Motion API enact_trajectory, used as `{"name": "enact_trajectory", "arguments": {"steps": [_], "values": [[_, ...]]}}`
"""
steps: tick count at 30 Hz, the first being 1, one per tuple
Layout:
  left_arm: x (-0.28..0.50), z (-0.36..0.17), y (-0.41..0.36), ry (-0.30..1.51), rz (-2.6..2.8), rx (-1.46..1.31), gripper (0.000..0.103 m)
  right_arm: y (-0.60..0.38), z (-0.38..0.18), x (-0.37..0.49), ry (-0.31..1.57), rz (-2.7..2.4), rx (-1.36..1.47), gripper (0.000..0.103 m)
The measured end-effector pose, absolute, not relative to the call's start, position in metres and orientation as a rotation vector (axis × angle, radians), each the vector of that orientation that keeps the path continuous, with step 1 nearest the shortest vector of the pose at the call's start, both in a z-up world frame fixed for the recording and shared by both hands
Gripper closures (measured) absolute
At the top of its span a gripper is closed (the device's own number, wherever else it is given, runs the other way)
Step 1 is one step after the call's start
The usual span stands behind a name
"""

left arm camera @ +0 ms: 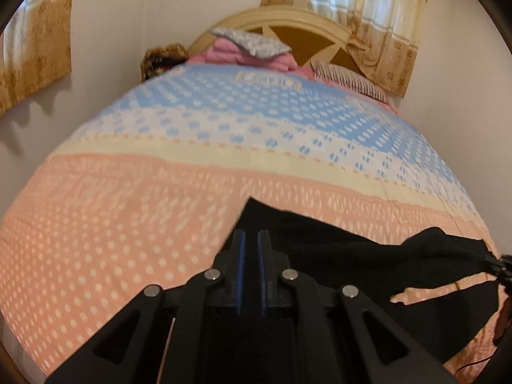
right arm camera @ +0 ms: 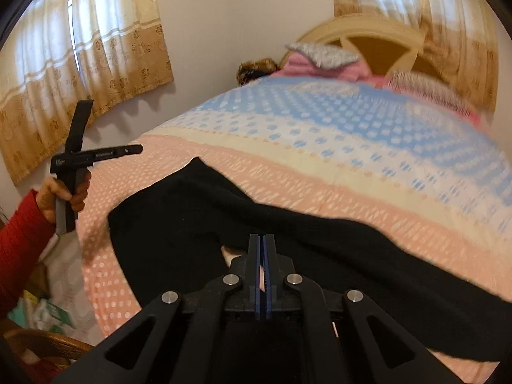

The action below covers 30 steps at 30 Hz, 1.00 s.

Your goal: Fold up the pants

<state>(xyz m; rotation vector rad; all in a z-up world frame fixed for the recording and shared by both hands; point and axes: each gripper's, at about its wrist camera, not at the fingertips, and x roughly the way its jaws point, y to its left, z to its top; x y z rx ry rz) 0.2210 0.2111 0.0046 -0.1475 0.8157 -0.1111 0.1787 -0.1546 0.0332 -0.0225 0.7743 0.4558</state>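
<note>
Your right gripper [right arm camera: 263, 240] is clenched with nothing visibly pinched. Your left gripper [left arm camera: 251, 236] is clenched too; whether it nips cloth is unclear. Probably you are repositioning for a fold. The black fabric pants [right arm camera: 320, 246] lie spread just beyond both tips on the pink-and-blue patterned bedspread [right arm camera: 320, 160], running sideways. Farther off sits the cream wooden headboard [right arm camera: 361, 28].

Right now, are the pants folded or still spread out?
Partly folded: the black pants lie on the bedspread with cloth doubled over itself near the right gripper, not a neat bundle.
</note>
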Motion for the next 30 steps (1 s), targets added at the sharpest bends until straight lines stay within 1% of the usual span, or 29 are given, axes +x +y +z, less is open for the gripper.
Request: {"name": "enact_trajectory", "arguments": {"steps": [3,4,5,7,9,12,13,14,15,16,17,21,26,30], "values": [[0.218,-0.008,0.201,0.853,-0.097,-0.155,0.085,-0.148,0.024,0.205,0.859,0.488,0.072,0.1],[0.217,-0.013,0.197,0.86,-0.096,-0.151,0.079,-0.14,0.025,0.208,0.867,0.521,0.091,0.1],[0.215,-0.019,0.193,0.87,-0.09,-0.143,0.071,-0.133,0.023,0.218,0.874,0.545,0.105,0.1],[0.206,-0.037,0.183,0.889,-0.072,-0.125,0.061,-0.118,0.018,0.247,0.891,0.574,0.149,0.1],[0.203,-0.047,0.183,0.91,-0.072,-0.127,0.061,-0.097,0.005,0.289,0.94,0.635,0.214,0.099],[0.201,-0.054,0.194,0.935,-0.083,-0.192,0.06,-0.061,-0.021,0.34,1.004,0.661,0.22,0.099],[0.2,-0.054,0.2,0.94,-0.081,-0.218,0.056,-0.047,-0.031,0.357,1.03,0.68,0.21,0.099],[0.198,-0.054,0.207,0.939,-0.077,-0.237,0.048,-0.032,-0.041,0.37,1.05,0.692,0.188,0.099],[0.196,-0.054,0.212,0.935,-0.069,-0.248,0.044,-0.018,-0.049,0.382,1.066,0.703,0.161,0.099],[0.194,-0.053,0.217,0.933,-0.059,-0.252,0.036,-0.004,-0.057,0.392,1.082,0.714,0.133,0.099],[0.192,-0.053,0.219,0.932,-0.051,-0.249,0.032,0.005,-0.064,0.399,1.094,0.714,0.112,0.099],[0.185,-0.052,0.229,0.912,-0.021,-0.219,0.029,0.029,-0.081,0.411,1.123,0.729,0.044,0.099],[0.19,-0.051,0.227,0.894,-0.038,-0.231,0.028,0.02,-0.076,0.414,1.087,0.692,0.018,0.099],[0.191,-0.051,0.221,0.891,-0.061,-0.235,0.028,0.014,-0.083,0.416,1.108,0.661,-0.015,0.099]]}}
